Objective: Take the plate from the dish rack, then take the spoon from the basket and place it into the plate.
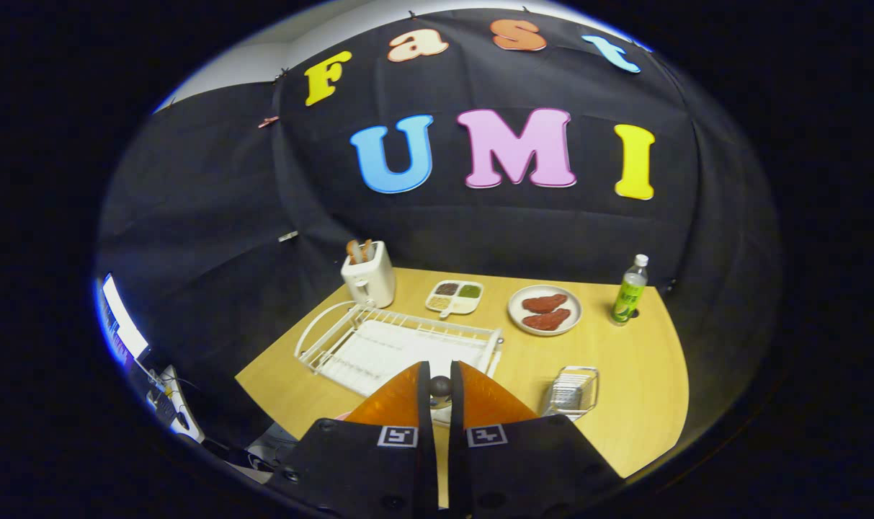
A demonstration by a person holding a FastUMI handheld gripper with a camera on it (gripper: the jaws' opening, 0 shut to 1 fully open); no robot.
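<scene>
At lower centre, my gripper (440,393) clamps a dark-handled spoon (440,387); next I carry it to the plate, above white wire dish rack (400,346).

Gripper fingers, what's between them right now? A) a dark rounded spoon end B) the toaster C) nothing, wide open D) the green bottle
A: the gripper has its fingers close together with a small dark rounded spoon end pinched between them, raised over the near edge of the white dish rack, while the wire basket stands off beside them on the table.
</scene>
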